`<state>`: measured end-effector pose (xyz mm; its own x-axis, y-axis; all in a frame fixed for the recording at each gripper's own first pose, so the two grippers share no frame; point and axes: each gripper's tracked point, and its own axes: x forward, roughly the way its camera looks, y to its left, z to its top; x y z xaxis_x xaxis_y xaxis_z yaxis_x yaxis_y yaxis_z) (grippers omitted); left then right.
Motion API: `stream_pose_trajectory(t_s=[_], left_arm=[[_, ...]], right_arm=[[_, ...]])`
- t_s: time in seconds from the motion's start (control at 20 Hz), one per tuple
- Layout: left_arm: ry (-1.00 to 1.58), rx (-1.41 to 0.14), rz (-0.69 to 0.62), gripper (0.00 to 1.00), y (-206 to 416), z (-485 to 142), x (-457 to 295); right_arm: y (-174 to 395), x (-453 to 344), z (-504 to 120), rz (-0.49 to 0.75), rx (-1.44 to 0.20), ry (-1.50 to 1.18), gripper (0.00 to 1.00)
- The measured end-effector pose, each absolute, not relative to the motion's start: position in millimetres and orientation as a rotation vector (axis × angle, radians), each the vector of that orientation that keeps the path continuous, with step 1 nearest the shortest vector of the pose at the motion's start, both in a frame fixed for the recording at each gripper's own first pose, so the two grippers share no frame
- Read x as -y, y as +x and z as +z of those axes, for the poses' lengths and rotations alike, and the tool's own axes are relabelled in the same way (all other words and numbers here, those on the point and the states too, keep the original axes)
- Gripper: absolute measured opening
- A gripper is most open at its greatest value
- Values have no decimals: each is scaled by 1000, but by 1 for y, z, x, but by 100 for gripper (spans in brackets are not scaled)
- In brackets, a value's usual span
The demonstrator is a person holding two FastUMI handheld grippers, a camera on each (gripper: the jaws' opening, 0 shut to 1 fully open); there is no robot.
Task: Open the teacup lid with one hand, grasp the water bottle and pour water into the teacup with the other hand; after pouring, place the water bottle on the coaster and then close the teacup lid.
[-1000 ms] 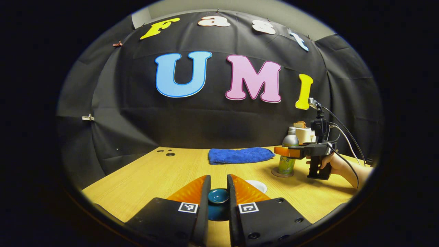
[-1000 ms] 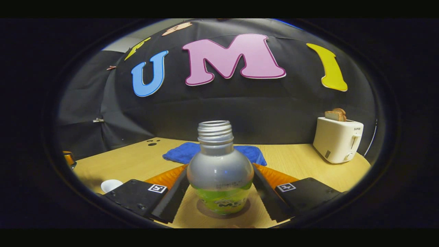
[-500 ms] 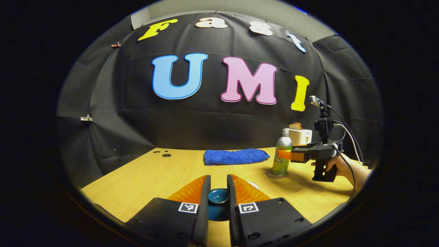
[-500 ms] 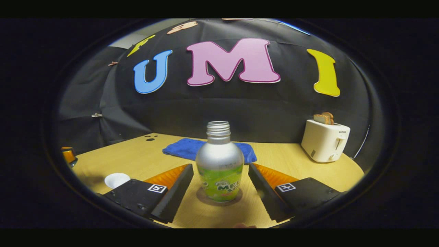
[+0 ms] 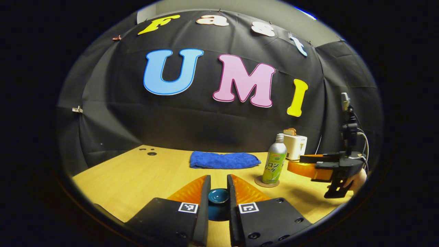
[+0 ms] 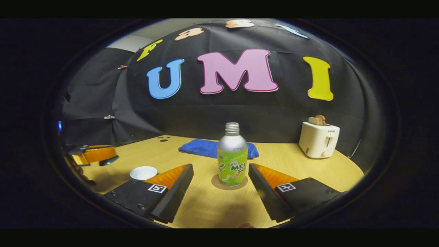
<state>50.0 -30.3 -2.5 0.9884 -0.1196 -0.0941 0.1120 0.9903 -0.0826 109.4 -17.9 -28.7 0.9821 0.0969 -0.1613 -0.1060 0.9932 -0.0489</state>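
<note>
Because the left gripper [image 5: 218, 192] pinches the teacup lid [image 5: 218, 196] by its knob, a slip could drop it, judging from the left gripper view. In the right gripper view, the right gripper [image 6: 219, 178] gapes empty; it has backed off the water bottle [image 6: 232, 154], upright on the coaster [image 6: 229, 182] at twelve o'clock, the teacup [image 6: 143, 172] at nine.

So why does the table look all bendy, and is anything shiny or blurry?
Left gripper view: the fisheye lens curves the yellow wooden table and there's glare on the dark blue glazed teacup lid. Right gripper view: sharp silver-and-green water bottle with a soft sheen, faint shadow on its round brown coaster.
</note>
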Motion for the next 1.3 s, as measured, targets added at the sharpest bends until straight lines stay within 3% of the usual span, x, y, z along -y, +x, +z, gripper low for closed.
stream_pose_trajectory(t_s=[0.4, 1.1, 1.2, 1.3], left_arm=[[-64, -217, -139, 29, 103, -54, 49], [30, -283, -98, 33, 114, -69, 48], [26, -288, -95, 36, 114, -70, 48], [10, -281, -104, 48, 112, -68, 52]], right_arm=[[67, 24, -5, 115, -108, 4, 100], [58, 14, -40, 136, -172, -7, 100], [57, 11, -41, 146, -171, -1, 100], [56, 10, -42, 150, -171, -3, 100]])
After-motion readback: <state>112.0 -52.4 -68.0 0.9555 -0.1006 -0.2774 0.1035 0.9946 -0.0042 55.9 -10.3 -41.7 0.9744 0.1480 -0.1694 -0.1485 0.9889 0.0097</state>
